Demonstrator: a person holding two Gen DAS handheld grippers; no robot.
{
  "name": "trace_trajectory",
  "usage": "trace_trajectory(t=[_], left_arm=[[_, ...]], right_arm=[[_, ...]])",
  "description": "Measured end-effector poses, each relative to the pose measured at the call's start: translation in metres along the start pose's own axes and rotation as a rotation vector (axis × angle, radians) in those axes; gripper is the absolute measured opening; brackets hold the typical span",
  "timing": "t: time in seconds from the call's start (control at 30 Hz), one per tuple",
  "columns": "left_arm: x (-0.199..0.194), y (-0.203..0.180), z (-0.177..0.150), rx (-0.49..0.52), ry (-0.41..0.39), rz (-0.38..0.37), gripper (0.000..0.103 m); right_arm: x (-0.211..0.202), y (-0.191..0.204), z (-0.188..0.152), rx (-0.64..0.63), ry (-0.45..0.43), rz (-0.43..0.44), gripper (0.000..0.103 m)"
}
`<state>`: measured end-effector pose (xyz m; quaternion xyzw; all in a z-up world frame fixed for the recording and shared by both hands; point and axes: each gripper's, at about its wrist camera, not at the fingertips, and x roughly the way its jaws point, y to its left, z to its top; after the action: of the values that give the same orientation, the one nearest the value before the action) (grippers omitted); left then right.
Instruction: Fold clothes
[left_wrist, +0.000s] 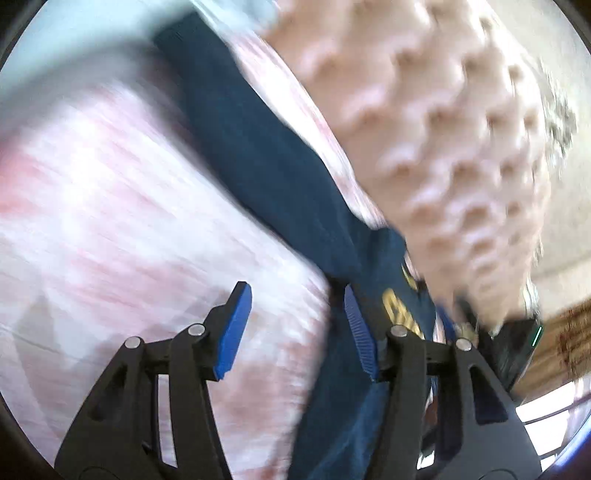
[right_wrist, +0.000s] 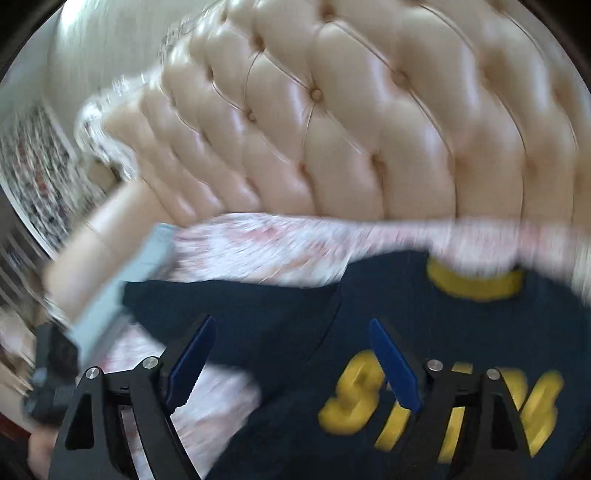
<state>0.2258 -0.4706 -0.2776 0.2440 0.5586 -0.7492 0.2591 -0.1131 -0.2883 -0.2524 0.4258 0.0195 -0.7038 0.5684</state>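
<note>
The dark navy fabric shirt with yellow lettering (right_wrist: 424, 332) lies spread on the pink-and-white patterned bedspread (right_wrist: 266, 247), sleeve extended left. No fold is visible. Left gripper (left_wrist: 295, 328) and right gripper (right_wrist: 291, 362): jaws apart, holding nothing.

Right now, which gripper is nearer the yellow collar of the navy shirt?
Right. The right gripper hangs open over the shirt's chest, the yellow collar just ahead. The left gripper, jaws open, sits along the sleeve; no collar shows there.

Tufted cream headboard (right_wrist: 351, 122), pink bedspread (right_wrist: 258, 247)
</note>
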Motion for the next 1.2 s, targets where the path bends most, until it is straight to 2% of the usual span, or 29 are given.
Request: trace_trajectory(t=[0.03,0.1,0.23,0.4,0.63,0.67,0.7,0.83,0.93,1.03,1.2], left_arm=[[-0.001,0.003,0.009,-0.006,-0.005,0.008,0.059],[-0.003,0.009,0.026,-0.019,-0.015,0.024,0.068],[-0.007,0.022,0.061,-0.045,-0.036,0.056,0.068],[-0.006,0.033,0.098,-0.066,-0.048,0.089,0.068],[0.019,0.030,0.127,-0.052,-0.017,0.104,0.068],[0.023,0.029,0.132,-0.050,-0.013,0.106,0.055],[0.026,0.029,0.136,-0.048,-0.008,0.108,0.016],[0.016,0.004,0.165,0.075,-0.046,0.127,0.017],[0.020,-0.013,0.183,0.164,-0.015,0.141,0.017],[0.035,-0.013,0.187,0.160,0.051,0.193,0.017],[0.036,0.003,0.174,0.117,0.072,0.217,0.018]], right_arm=[[-0.002,-0.002,-0.013,0.052,-0.021,0.043,0.086],[-0.002,-0.009,-0.029,0.142,-0.044,0.123,0.086],[0.018,-0.017,-0.050,0.305,0.072,0.176,0.086],[0.024,-0.001,-0.053,0.210,0.075,0.117,0.086],[0.025,0.000,-0.058,0.201,0.059,0.105,0.086],[0.025,0.001,-0.060,0.191,0.059,0.099,0.086],[0.025,0.001,-0.062,0.184,0.059,0.094,0.086],[0.026,0.003,-0.064,0.163,0.063,0.076,0.086],[0.027,0.006,-0.066,0.143,0.068,0.065,0.086],[0.027,0.007,-0.067,0.136,0.072,0.057,0.086],[0.018,0.009,-0.062,0.141,0.037,0.098,0.086]])
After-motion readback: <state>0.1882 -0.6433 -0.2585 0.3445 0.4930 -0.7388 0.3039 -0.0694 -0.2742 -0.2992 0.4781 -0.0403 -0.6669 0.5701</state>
